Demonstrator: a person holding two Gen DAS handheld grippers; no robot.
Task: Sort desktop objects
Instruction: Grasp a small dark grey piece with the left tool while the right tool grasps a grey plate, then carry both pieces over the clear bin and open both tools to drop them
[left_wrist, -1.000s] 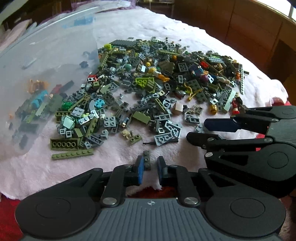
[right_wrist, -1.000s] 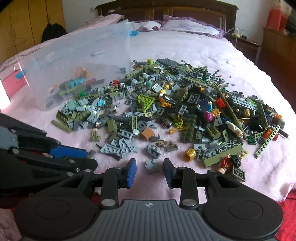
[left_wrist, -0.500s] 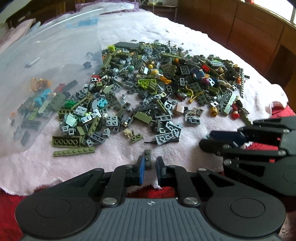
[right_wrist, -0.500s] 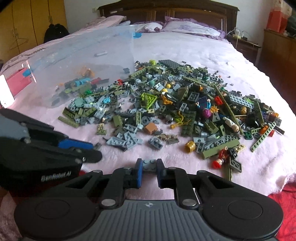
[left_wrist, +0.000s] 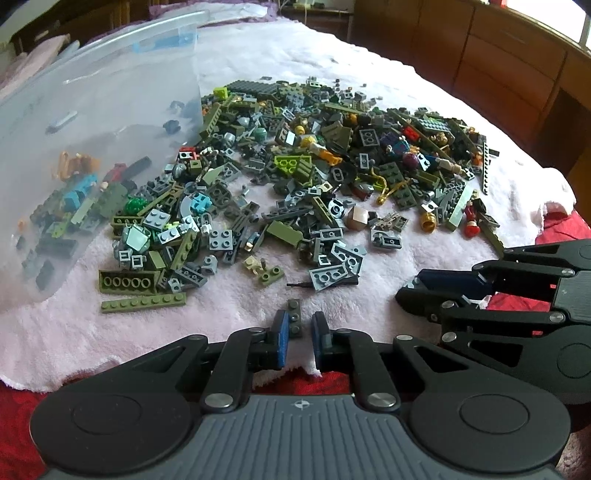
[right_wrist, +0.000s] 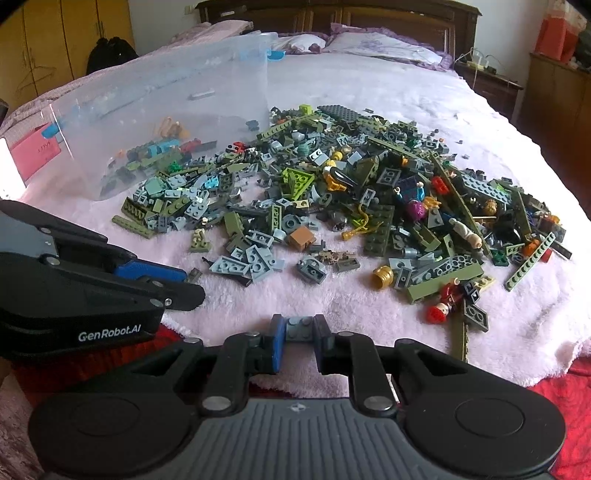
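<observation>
Two fisheye views cover one bed spread with a pale pink fleece blanket (left_wrist: 229, 325).

From the left wrist view, the left gripper (left_wrist: 297, 332) sits at the near edge of the blanket with its jaws clenched narrow around a small dark grey plate (left_wrist: 294, 318), which stands between the blue pads; whether both pads press it I cannot tell for certain, though the gap is barely wider than the piece. Ahead lies a broad pile of bricks (left_wrist: 317, 184), mostly olive, grey and dark green. A clear plastic bin (left_wrist: 92, 122) lies tipped on its side at the left, with a few pieces inside. The right gripper (left_wrist: 410, 291) shows at the right edge, just off the pile.

From the right wrist view, the right gripper (right_wrist: 299, 332) grasps a light grey plate (right_wrist: 299, 328) crosswise between its pads, lifted just off the blanket's near edge. The same pile (right_wrist: 351, 206) spreads ahead, a gold barrel piece (right_wrist: 383, 276) at its near fringe. The bin (right_wrist: 166, 110) lies at upper left, and the left gripper (right_wrist: 192, 284) lies low at the left
</observation>
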